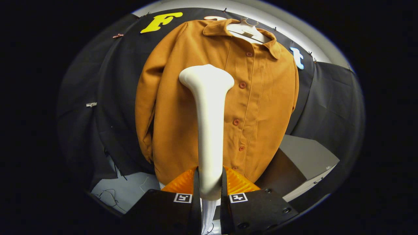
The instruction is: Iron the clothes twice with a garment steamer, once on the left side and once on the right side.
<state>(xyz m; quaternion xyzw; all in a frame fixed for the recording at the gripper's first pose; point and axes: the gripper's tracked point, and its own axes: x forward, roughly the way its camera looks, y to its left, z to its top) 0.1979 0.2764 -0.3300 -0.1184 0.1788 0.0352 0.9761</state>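
An orange-brown button-up jacket (261, 107) hangs on a white hanger (247, 30) against the black cloth wall. A white garment steamer (209, 130) stands upright between my fingers, its handle clamped from both sides. Its wide head (206, 76) is up at chest height over the jacket's left half, left of the row of buttons (242, 85). I cannot tell whether the head touches the fabric. My gripper (209, 184) is shut on the steamer's handle, and a ribbed white hose (209, 213) drops below it.
A grey box (305, 156) stands to the lower right of the jacket, close to its hem. A pale floor patch with thin dark wires (112, 194) lies to the lower left. Black cloth hangs on both sides.
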